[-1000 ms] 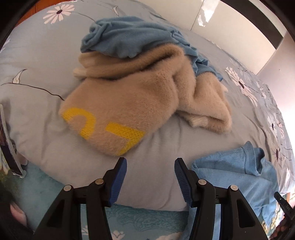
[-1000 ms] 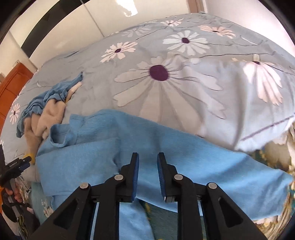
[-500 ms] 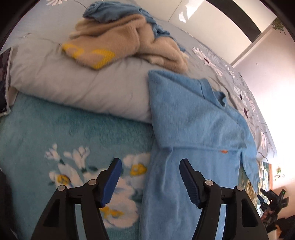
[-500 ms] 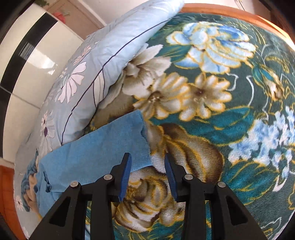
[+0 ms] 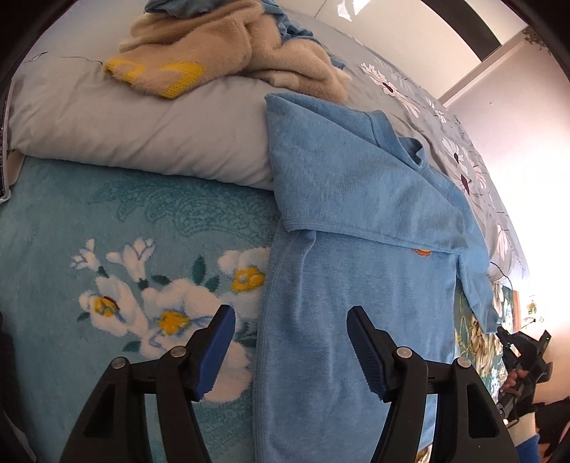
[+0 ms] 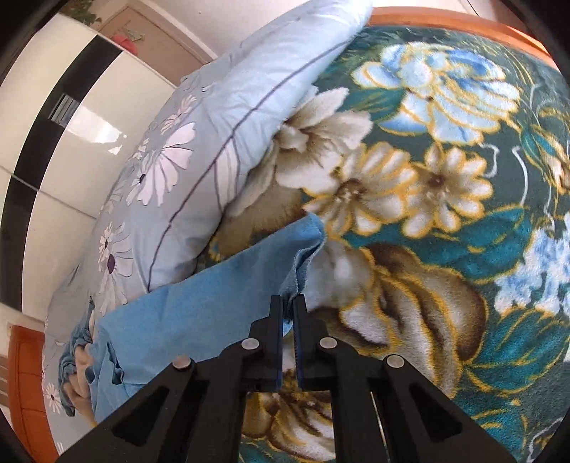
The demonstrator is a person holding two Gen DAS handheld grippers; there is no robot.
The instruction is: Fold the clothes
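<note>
Blue sweater [image 5: 349, 220] lies spread across bed, upper part over grey pillow [image 5: 149, 121]. Left tool [image 5: 290, 350] wide open above sweater's lower body. Right tool [image 6: 288, 313] pinched tight on sleeve end [image 6: 302, 249]. Beige sweater [image 5: 213, 53] heaped atop pillow.

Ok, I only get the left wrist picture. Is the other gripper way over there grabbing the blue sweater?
Observer: Yes. The right gripper has its fingers shut on the edge of the sleeve, close to the cuff.
Operator: What is the cuff lying on?
Observer: A dark teal blanket with big cream, gold and pale blue flowers.
Operator: And what's past the blanket?
Observer: An orange wooden bed frame runs along its far edge.
</note>
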